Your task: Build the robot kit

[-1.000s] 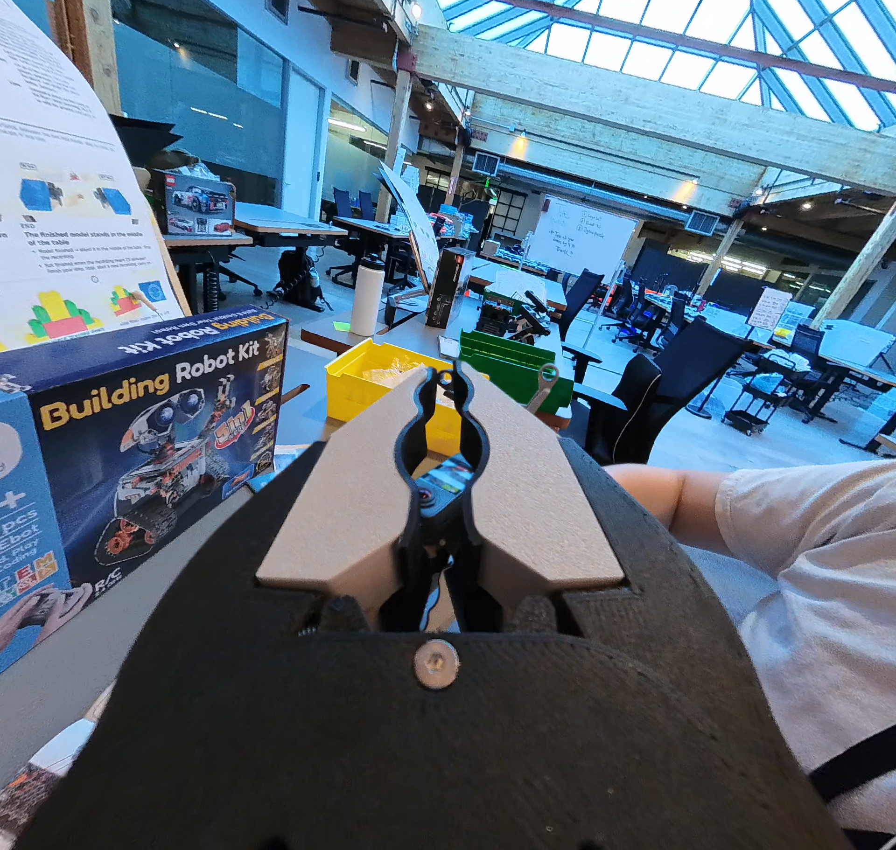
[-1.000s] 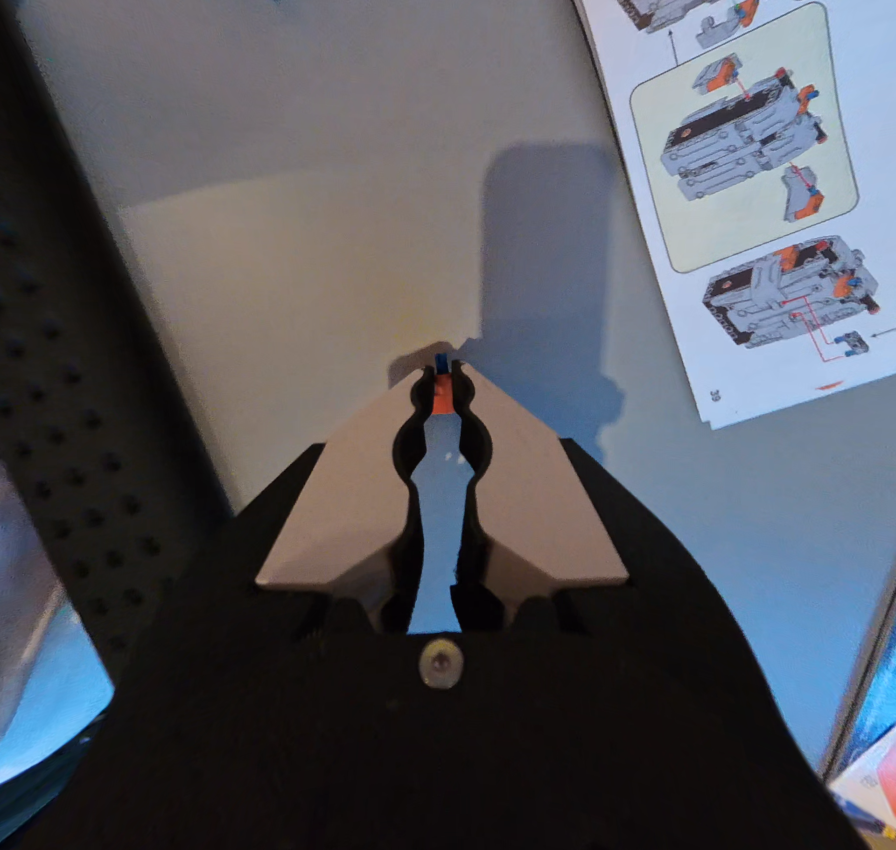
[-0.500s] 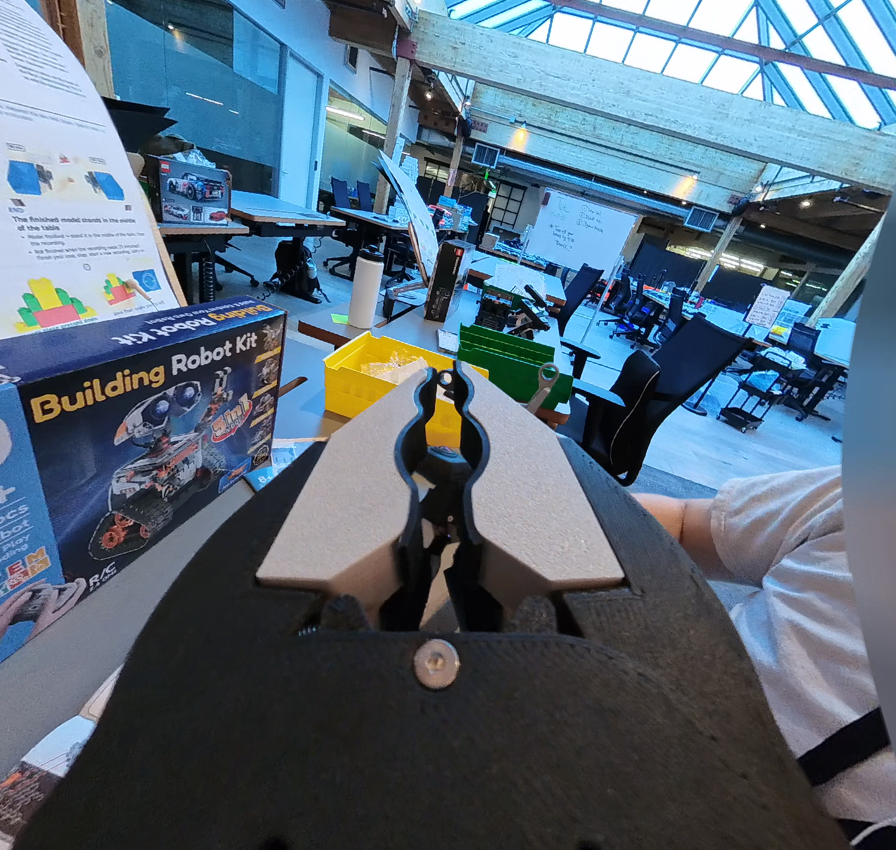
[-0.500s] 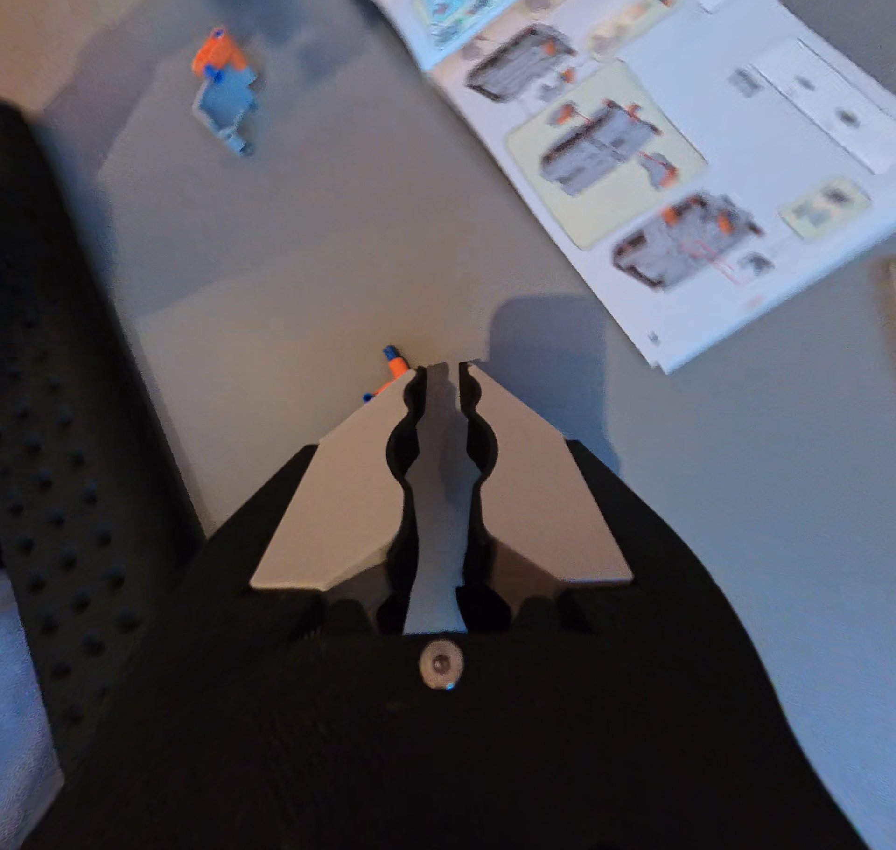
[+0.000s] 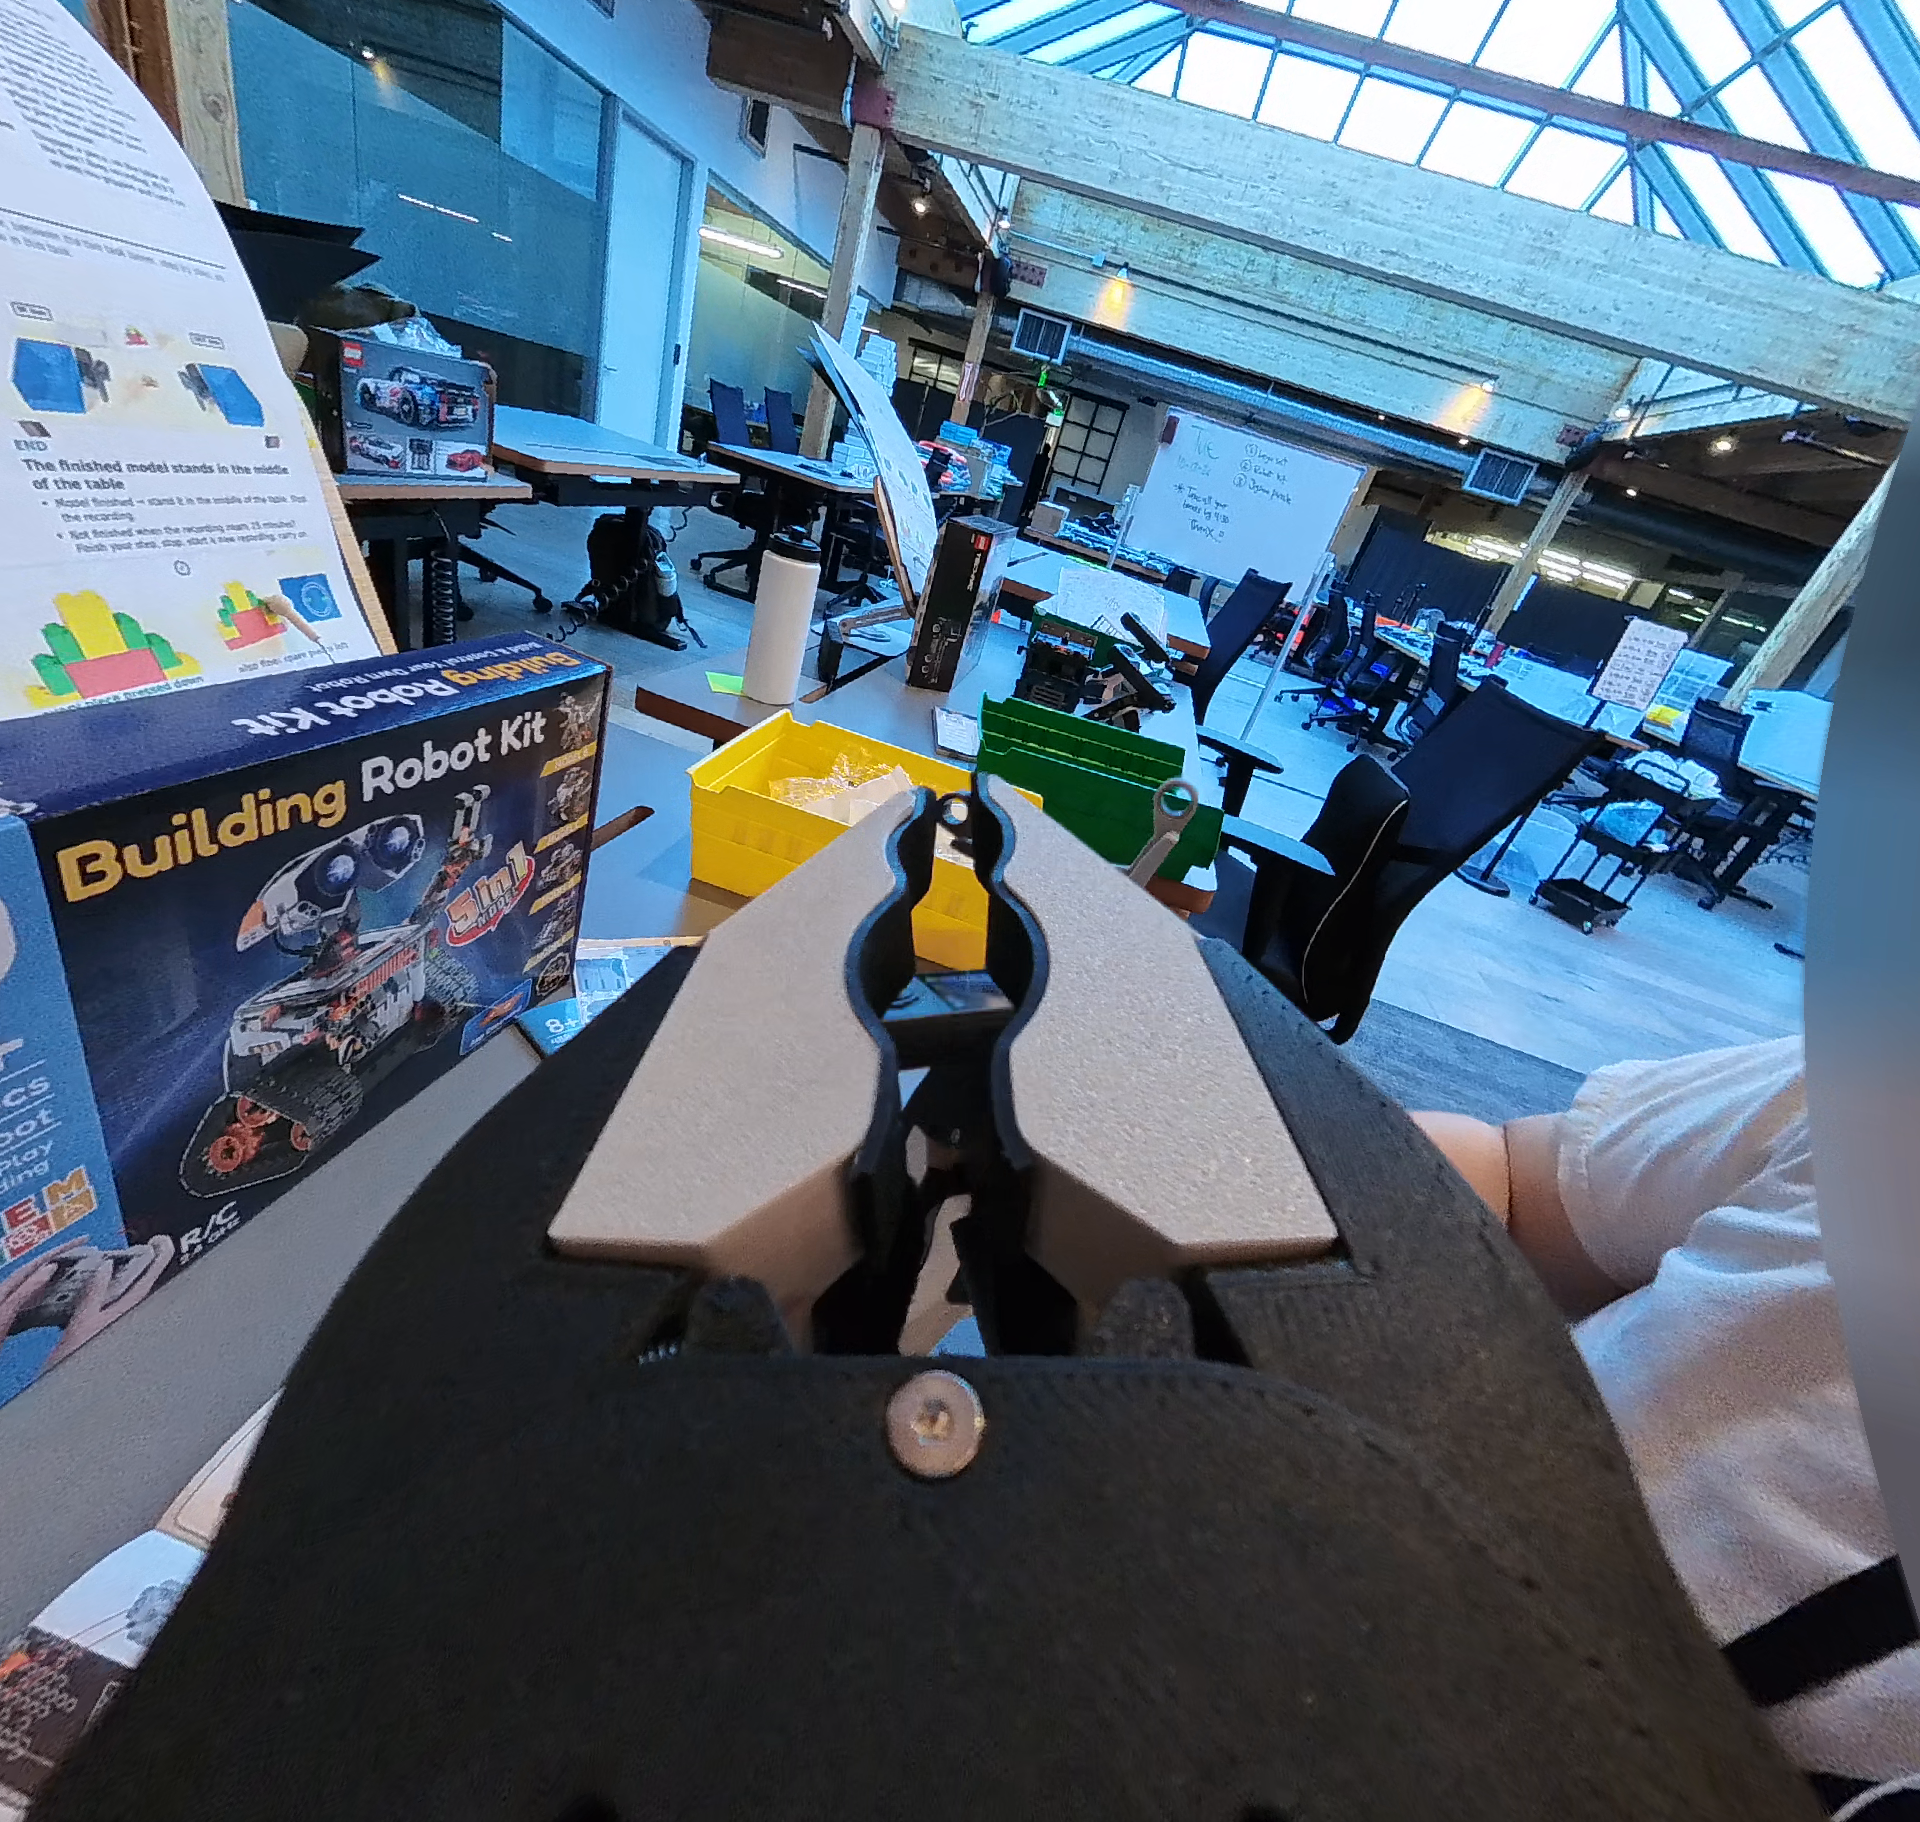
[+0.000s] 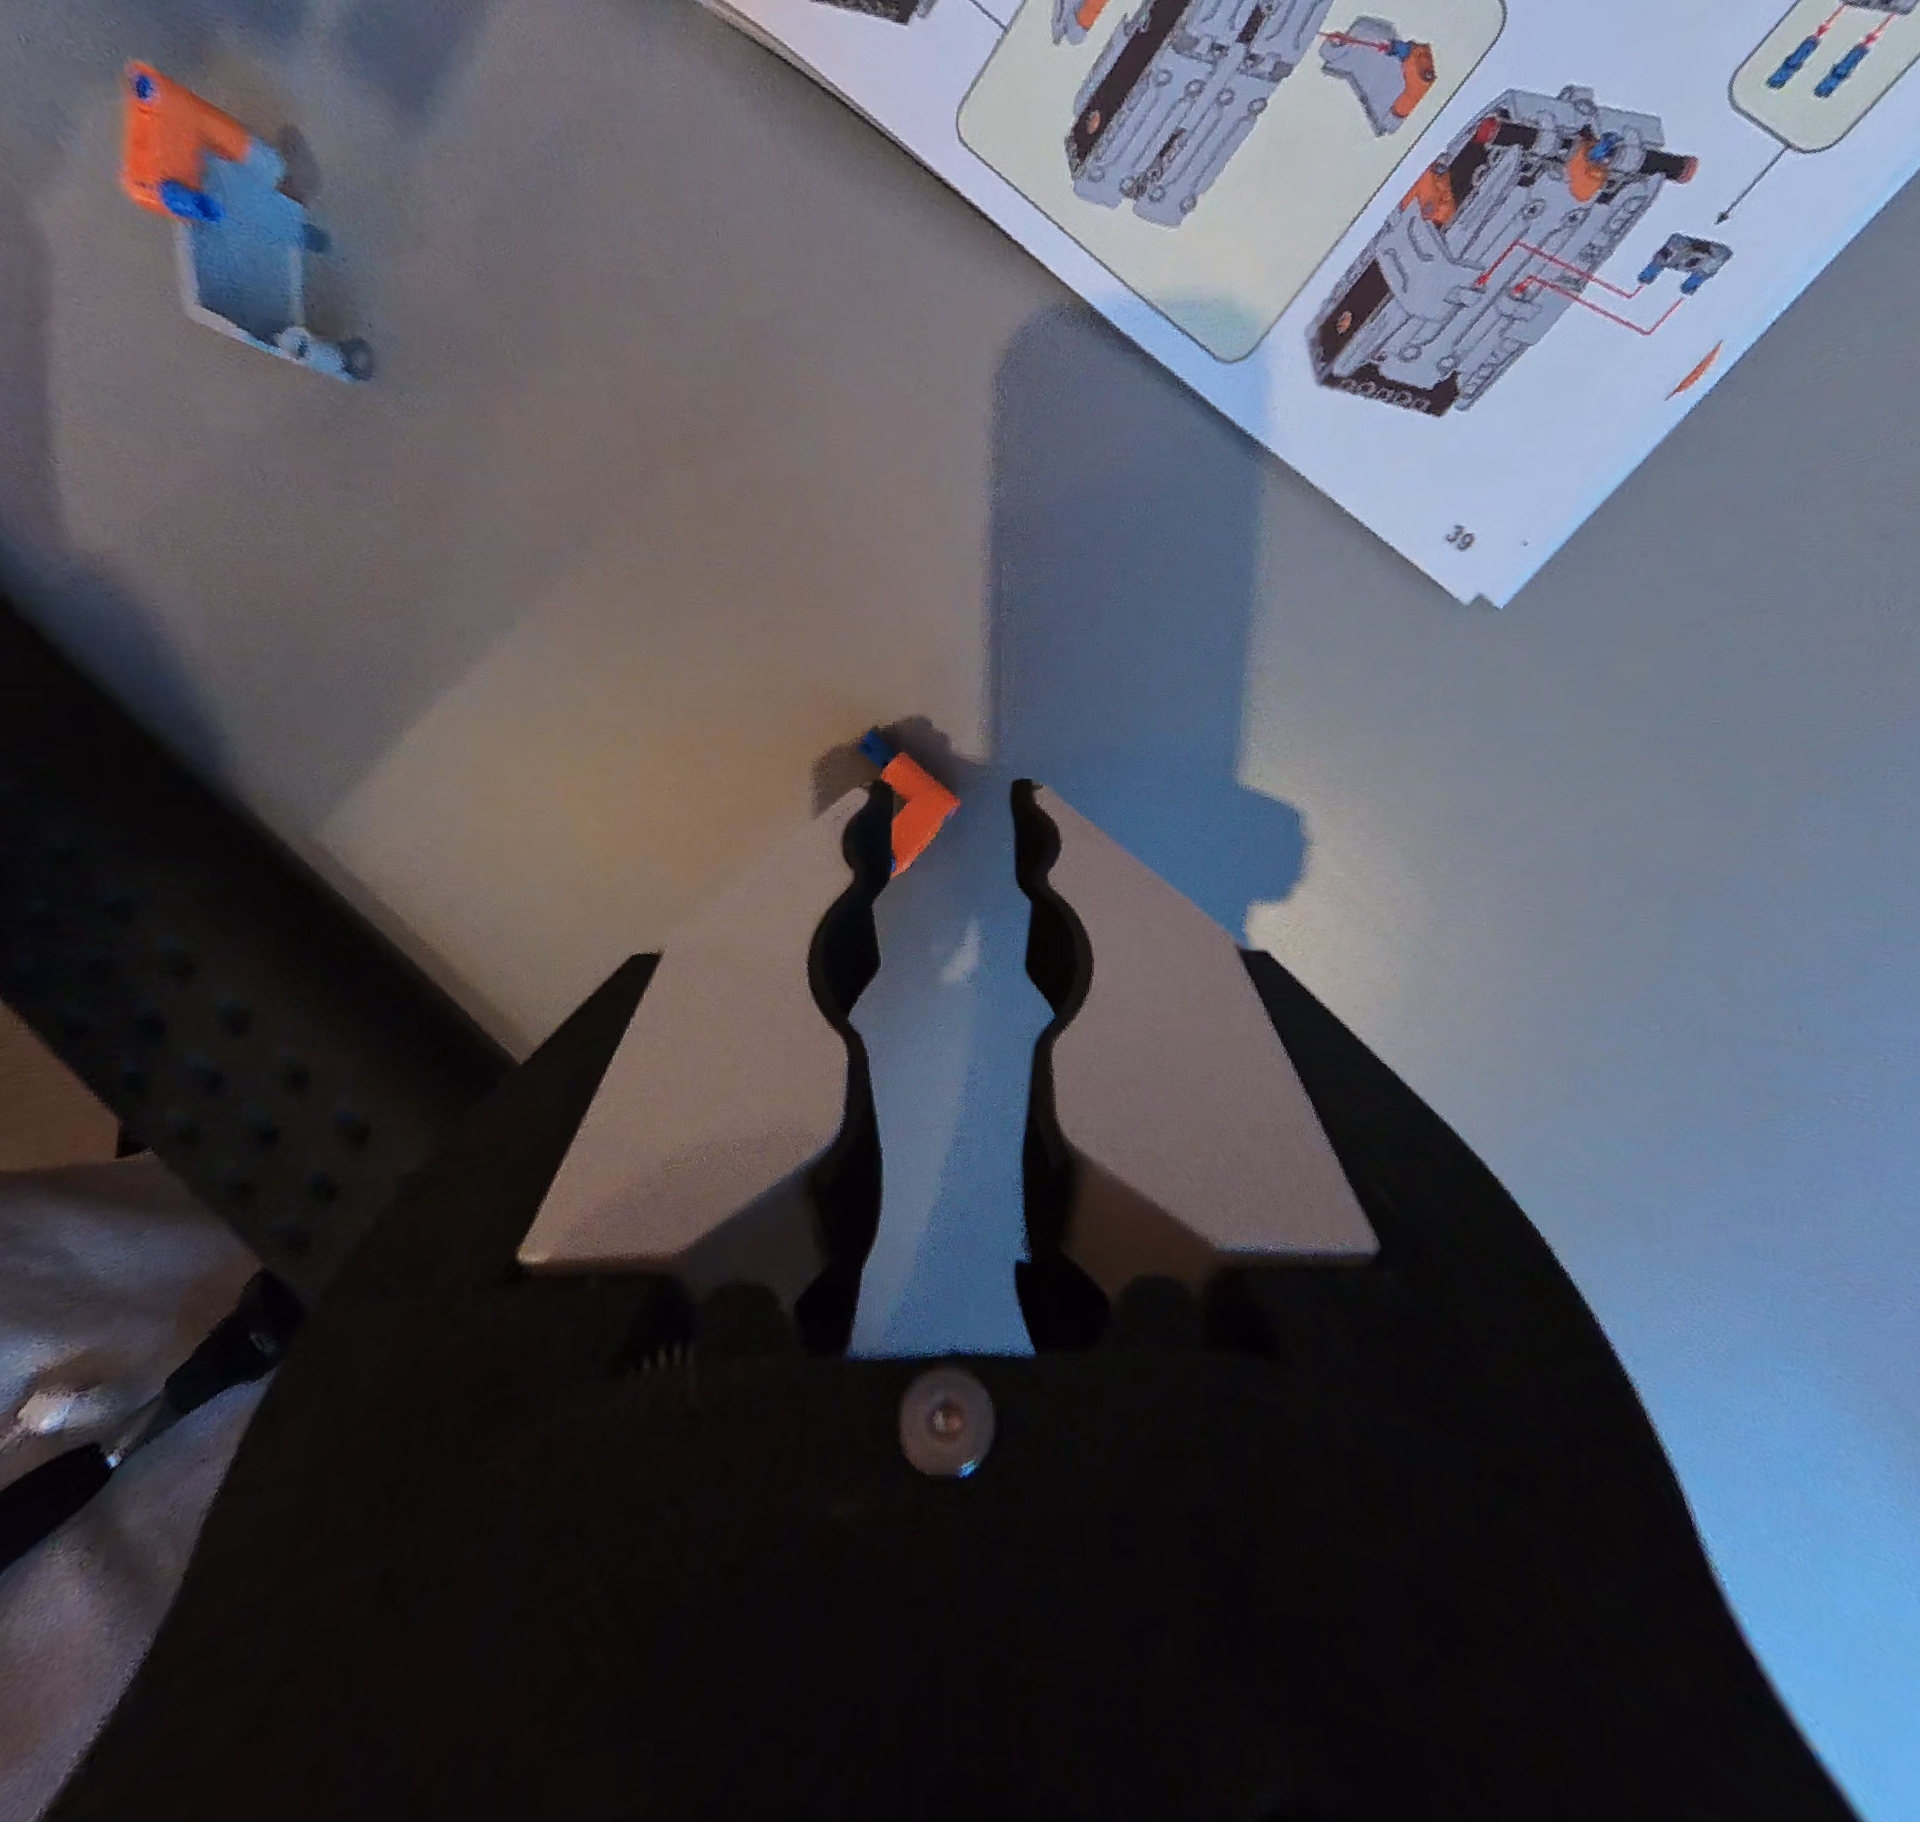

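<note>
A boxed kit (image 5: 301, 920) stood at the table's (image 5: 644, 868) left edge, a printed sheet (image 5: 125, 401) upright behind it. Two bins (image 5: 790, 816) sat side by side toward the far edge. On the tabletop (image 6: 644, 484), a small piece (image 6: 914, 811) lay just ahead of the right gripper (image 6: 951, 816), a booklet (image 6: 1403, 172) beyond it to the right, a larger part (image 6: 229, 214) far left.

A glazed skylight roof (image 5: 1558, 27) on timber beams (image 5: 1351, 203) lights an open hall of desks (image 5: 603, 453), black office chairs (image 5: 1455, 816) and a whiteboard (image 5: 1236, 505).
</note>
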